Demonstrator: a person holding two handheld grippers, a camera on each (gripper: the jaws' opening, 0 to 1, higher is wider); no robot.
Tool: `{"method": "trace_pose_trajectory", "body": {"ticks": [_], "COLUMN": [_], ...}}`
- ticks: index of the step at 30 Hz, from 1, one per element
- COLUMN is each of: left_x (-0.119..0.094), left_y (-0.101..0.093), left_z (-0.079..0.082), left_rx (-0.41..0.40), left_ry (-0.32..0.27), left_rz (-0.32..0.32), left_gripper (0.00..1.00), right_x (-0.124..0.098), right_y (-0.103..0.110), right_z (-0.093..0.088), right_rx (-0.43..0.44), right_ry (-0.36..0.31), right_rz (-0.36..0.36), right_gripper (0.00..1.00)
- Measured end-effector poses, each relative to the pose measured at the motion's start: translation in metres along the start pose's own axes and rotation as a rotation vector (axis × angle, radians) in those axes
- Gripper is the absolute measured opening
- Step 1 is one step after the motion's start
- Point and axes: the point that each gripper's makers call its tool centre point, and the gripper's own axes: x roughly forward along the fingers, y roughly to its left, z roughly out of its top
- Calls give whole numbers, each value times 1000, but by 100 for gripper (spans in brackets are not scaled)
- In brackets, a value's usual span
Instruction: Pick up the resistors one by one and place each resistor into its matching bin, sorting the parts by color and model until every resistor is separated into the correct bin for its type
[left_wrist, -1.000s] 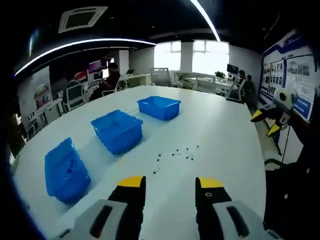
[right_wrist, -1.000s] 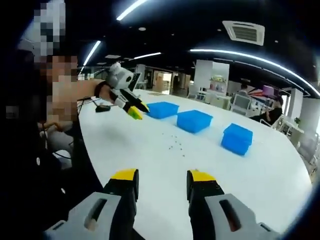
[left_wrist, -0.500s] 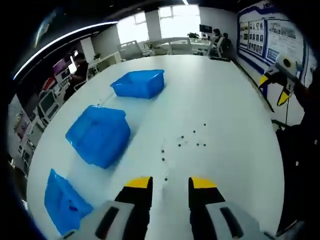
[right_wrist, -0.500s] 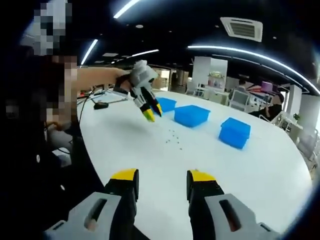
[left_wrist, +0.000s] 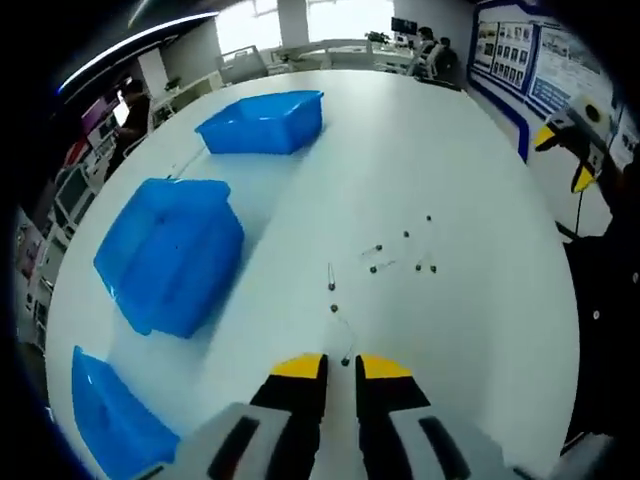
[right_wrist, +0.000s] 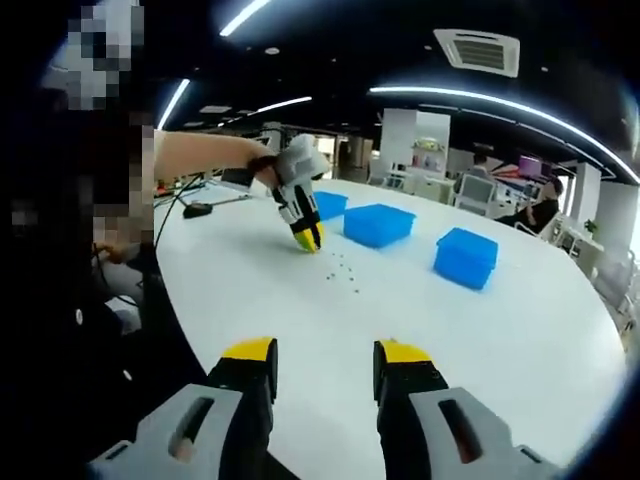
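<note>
left gripper view: my left tongs (left_wrist: 341, 366) are down low over the white counter (left_wrist: 470, 180), yellow tips drawn almost together with a thin gap between them. one small dark resistor (left_wrist: 345, 361) sits right at that gap; i cannot tell whether the tips are touching it. the other resistors (left_wrist: 400, 255) lie scattered just ahead on the counter. three blue bins run along the left: the far bin (left_wrist: 262, 122), the middle bin (left_wrist: 170, 253) and the near bin (left_wrist: 112, 423), well apart from the scattered parts.

right gripper view: my right tongs (right_wrist: 325, 359) hang above the near edge of the counter, tips apart, gripping nothing. across the counter i see the left tongs (right_wrist: 309, 240) pointing down at the resistors (right_wrist: 343, 272), with the blue bins (right_wrist: 378, 224) beyond.
</note>
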Motion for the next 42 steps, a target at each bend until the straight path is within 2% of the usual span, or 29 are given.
{"method": "trace_pose_trajectory", "body": {"ticks": [9, 11, 14, 17, 19, 23, 26, 28, 31, 32, 34, 35, 37, 40, 42], "left_x": [1, 1, 0, -1, -4, -20, -39, -59, -85, -90, -109, -119, -140, -149, -148], "left_y": [-5, -5, -4, -4, -3, -9, -12, -18, -26, -28, -38, -41, -47, -61, -68], "left_z": [-1, -1, -1, -2, 2, 11, 19, 30, 39, 40, 46, 50, 55, 56, 53], "left_rx": [-48, -87, -127, -142, -143, -201, -239, -252, -270, -279, -303, -310, -285, -326, -341], "left_ry": [1, -7, -34, -80, -142, -277, -401, -525, -668, -698, -808, -874, -983, -1060, -1066], "left_rz": [-65, -75, -88, -71, -54, -60, -27, -1, 61, 76, 123, 163, 284, 346, 370], "left_gripper": [6, 6, 6, 6, 5, 5, 5, 5, 5, 5, 5, 5, 5, 5, 5], "right_x": [2, 2, 3, 3, 2, 2, 1, 0, -3, -4, -8, -10, -15, -21, -24], "right_y": [2, 3, 4, 4, 3, 0, -3, -5, -10, -11, -15, -20, -25, -32, -34], "right_z": [1, 0, 0, 2, 4, 11, 17, 20, 28, 30, 35, 38, 43, 46, 49], "right_rx": [-2, 0, 0, -2, -2, -3, -1, 4, 16, 19, 23, 24, 36, 46, 61], "right_ry": [4, 8, 10, 6, -2, -22, -46, -61, -101, -108, -132, -151, -177, -205, -223], "right_rz": [5, 8, 11, 9, 3, -17, -34, -47, -81, -90, -118, -151, -188, -241, -257], "right_gripper": [39, 39, 39, 39, 39, 39, 39, 39, 39, 39, 39, 39, 38, 38, 38]}}
